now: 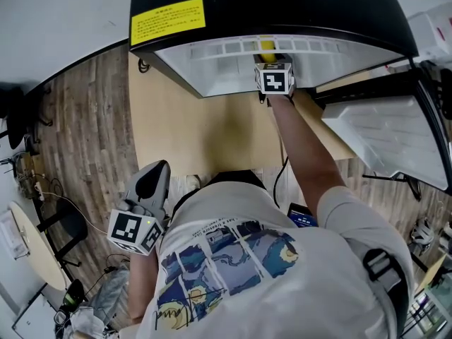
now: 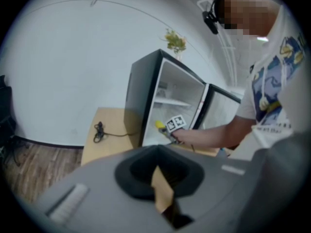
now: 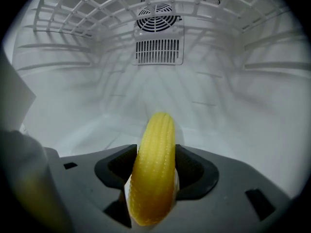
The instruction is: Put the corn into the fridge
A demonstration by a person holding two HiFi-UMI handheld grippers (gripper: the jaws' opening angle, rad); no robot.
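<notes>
My right arm is stretched straight ahead, and my right claw [image 1: 272,68] reaches through the open front of the fridge [image 1: 296,6]. Its jaws are closed on the corn [image 3: 155,152], gripping it from both sides. The cob stands on end between them, its tip rising above the jaws. The corn hangs inside the fridge, above the white floor. Ahead of this claw is the back wall with a vent [image 3: 159,33], and a wire shelf [image 3: 92,8] runs overhead. My left arm is bent and held low at my side. The left claw [image 1: 150,183] points towards the fridge, its jaws nearly together and holding nothing.
</notes>
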